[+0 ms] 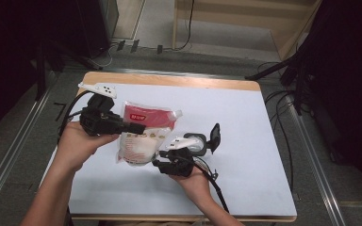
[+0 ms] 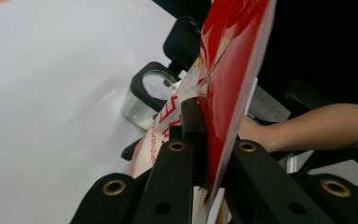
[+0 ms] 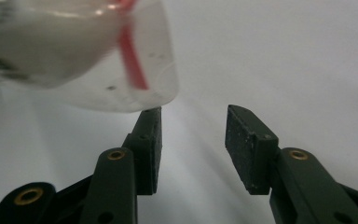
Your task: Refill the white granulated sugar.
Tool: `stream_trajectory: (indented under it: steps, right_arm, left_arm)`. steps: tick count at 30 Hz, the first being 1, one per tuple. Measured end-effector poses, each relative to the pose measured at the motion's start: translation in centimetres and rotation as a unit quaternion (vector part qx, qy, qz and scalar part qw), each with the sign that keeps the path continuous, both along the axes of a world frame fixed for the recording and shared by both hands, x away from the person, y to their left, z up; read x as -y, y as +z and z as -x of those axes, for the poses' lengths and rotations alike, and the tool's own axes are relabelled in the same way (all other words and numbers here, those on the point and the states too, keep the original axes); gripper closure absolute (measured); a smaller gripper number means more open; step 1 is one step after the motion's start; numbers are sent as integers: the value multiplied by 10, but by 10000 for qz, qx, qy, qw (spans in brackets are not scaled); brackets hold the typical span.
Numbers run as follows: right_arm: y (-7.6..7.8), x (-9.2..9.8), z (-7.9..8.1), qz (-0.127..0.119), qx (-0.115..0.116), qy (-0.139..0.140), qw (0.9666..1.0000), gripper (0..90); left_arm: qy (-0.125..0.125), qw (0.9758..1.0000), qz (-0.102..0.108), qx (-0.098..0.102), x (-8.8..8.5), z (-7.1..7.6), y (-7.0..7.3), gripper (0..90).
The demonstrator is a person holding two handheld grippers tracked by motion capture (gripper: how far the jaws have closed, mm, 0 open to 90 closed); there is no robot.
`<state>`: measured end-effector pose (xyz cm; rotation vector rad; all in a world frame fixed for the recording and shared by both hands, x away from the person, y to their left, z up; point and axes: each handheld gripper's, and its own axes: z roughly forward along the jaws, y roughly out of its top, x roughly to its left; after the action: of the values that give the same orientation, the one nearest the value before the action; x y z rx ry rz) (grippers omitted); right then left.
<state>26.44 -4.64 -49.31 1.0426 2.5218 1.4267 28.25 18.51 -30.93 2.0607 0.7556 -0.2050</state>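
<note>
My left tongs (image 1: 139,128) sit left of centre in the high view, clamped on the pouch (image 1: 143,134), a red-topped bag with white contents and a spout at its upper right corner. In the left gripper view the jaws pinch the pouch's (image 2: 228,60) red edge; it hangs held clear above the white tabletop (image 1: 245,122). My right tongs (image 1: 159,162) are lower centre, jaws partly apart with nothing between them. In the right gripper view the pouch's (image 3: 74,51) clear bottom corner lies at upper left, near the left pad (image 3: 150,140); contact is hard to judge. A clear jar (image 1: 195,142) with black hinged lid stands just right of the pouch.
</note>
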Motion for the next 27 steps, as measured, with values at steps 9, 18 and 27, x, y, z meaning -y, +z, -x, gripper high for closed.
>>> stream_trajectory:
  steps: [9, 18, 27]
  right_arm:
    - [1, 3, 3, -154, 274, -102, 9995, 577]
    - [4, -2, 12, -132, 626, 172, 9978, 614]
    - [7, -8, 24, -47, 981, 513, 9938, 615]
  left_arm:
    - [-20, 9982, 392, -458, -1, -4, -8, 900]
    - [204, 9960, 548, -674, -2, -11, -18, 900]
    - [498, 9956, 534, -582, -3, -15, -24, 900]
